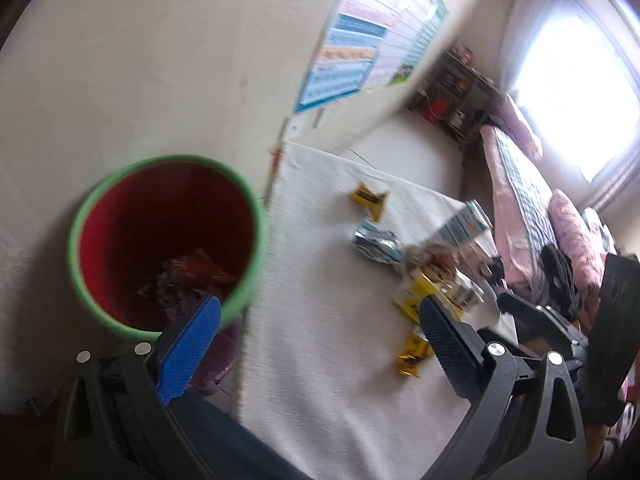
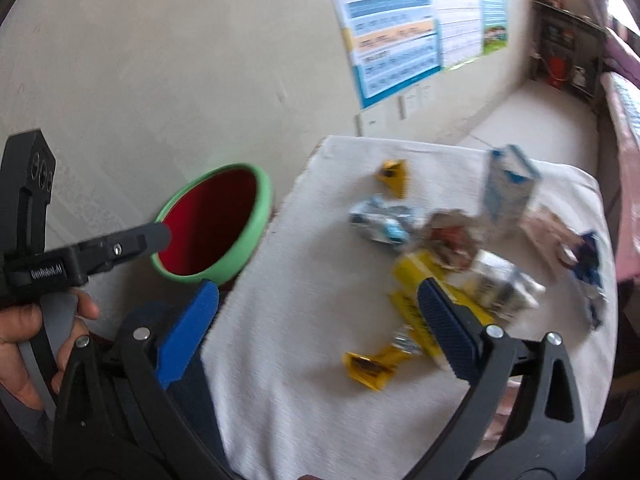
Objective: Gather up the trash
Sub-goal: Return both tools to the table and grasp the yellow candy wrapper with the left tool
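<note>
While both views are blurred, you can read them as follows.

Left wrist view, left gripper [image 1: 320, 312]: your fingers are spread wide and hold nothing.
Left wrist view, bin [image 1: 256, 216]: the red bin with a green rim stands on the floor just beside the table edge; some wrappers lie already at its bottom.
Left wrist view, trash: the pieces lie on the white cloth [image 1: 320, 380], well apart from the bin; the yellow wrapper [image 1: 414, 354] is nearest to you.

Right wrist view, right gripper [image 2: 318, 300]: the fingers are released too, with nothing between them.
Right wrist view, yellow candy wrapper [image 2: 370, 364]: it lies alone near the front of the cloth. I judge it very light, thin and crinkly; take it at the twisted middle, and press down a little so it does not slide.
Right wrist view, silver wrapper [image 2: 380, 222]: crumpled foil, probably soft; pinch a raised fold.
Right wrist view, milk carton [image 2: 508, 188]: it stands upright at the far side. It looks stiff but perhaps empty, so it may tip over; hold it across the flat sides.
</note>
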A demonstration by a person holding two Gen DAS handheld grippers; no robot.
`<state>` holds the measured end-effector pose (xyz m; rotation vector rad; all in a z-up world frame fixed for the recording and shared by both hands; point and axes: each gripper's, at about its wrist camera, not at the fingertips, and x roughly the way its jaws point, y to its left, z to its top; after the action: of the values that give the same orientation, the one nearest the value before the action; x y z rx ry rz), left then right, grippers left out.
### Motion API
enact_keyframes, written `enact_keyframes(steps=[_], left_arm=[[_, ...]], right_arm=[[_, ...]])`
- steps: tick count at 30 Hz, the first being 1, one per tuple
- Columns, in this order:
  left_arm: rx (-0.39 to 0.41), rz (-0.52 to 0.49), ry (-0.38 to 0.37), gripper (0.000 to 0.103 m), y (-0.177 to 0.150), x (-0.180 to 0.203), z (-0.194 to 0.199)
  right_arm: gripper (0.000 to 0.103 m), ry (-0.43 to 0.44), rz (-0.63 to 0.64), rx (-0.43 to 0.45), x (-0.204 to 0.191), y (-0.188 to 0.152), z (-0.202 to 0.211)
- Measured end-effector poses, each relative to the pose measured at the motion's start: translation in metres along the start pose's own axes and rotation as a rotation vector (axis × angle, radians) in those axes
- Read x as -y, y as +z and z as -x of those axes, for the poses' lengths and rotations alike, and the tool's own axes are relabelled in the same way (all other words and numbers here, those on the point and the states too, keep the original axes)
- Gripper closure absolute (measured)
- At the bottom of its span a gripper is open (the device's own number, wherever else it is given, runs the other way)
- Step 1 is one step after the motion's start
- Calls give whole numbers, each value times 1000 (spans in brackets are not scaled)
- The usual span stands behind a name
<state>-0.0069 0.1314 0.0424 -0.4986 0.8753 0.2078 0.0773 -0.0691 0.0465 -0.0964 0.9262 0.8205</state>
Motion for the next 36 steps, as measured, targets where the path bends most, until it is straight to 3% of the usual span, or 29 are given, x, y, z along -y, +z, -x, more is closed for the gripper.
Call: enact_keyframes(steps=[8, 14, 17, 24, 33, 36], left_arm=[[-57, -69, -42, 8, -18, 55, -31], [-135, -135, -60, 8, -37, 92, -62], [-166, -175, -64, 8, -44, 104, -74], [-274, -294, -27, 8, -69, 122, -114], [-280, -357, -37, 9, -78, 132, -138], [-293, -364, -30, 22, -81, 129, -146]], right_arm=[[5, -115, -88, 31, 80, -30, 41], [5, -195, -162, -31, 131, -71, 51], [5, -196, -208, -75, 146, -85, 44], [5, -221, -209, -176, 149, -103, 17], [5, -264, -169, -234, 143, -107, -15], [7, -279, -178, -245, 148, -110, -20]])
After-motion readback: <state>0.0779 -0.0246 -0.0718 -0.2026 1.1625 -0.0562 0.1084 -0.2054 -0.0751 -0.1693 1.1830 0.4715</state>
